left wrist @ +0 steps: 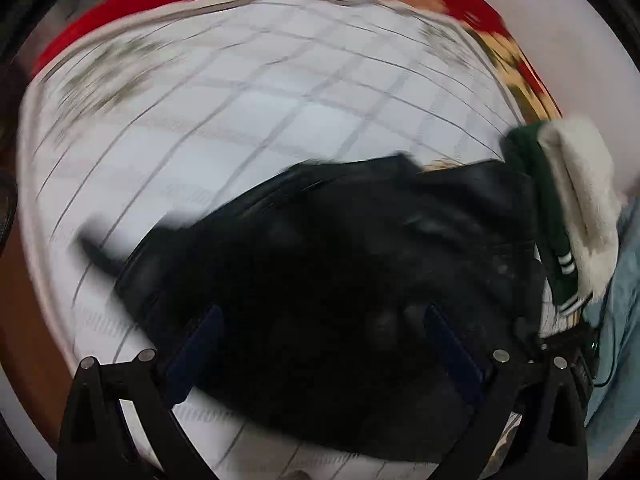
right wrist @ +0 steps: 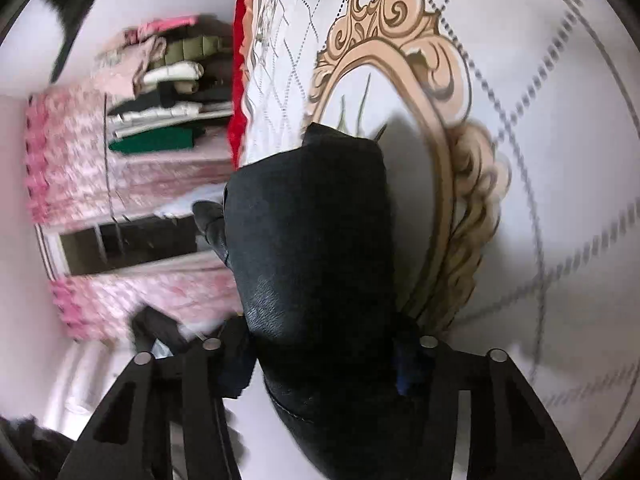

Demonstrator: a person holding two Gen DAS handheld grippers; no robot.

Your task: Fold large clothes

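Observation:
A black leather jacket [left wrist: 340, 260] lies crumpled on the white quilted bedspread [left wrist: 240, 120]. In the blurred left wrist view my left gripper [left wrist: 324, 332] hangs over it pointing steeply down, its blue-padded fingers [left wrist: 200, 344] wide apart and open, with the jacket beneath them. In the right wrist view a thick fold of the same jacket [right wrist: 308, 220] fills the gap of my right gripper [right wrist: 320, 364]. Both pads press on its sides, and the fold sticks out ahead over the bedspread [right wrist: 540, 160].
A green garment with white fur trim [left wrist: 568, 200] lies at the bedspread's right edge, next to a person's blue jeans [left wrist: 624, 280]. A stack of folded clothes [right wrist: 168, 92] rests on a pink floral cover [right wrist: 120, 168] beyond the red bed border [right wrist: 240, 60].

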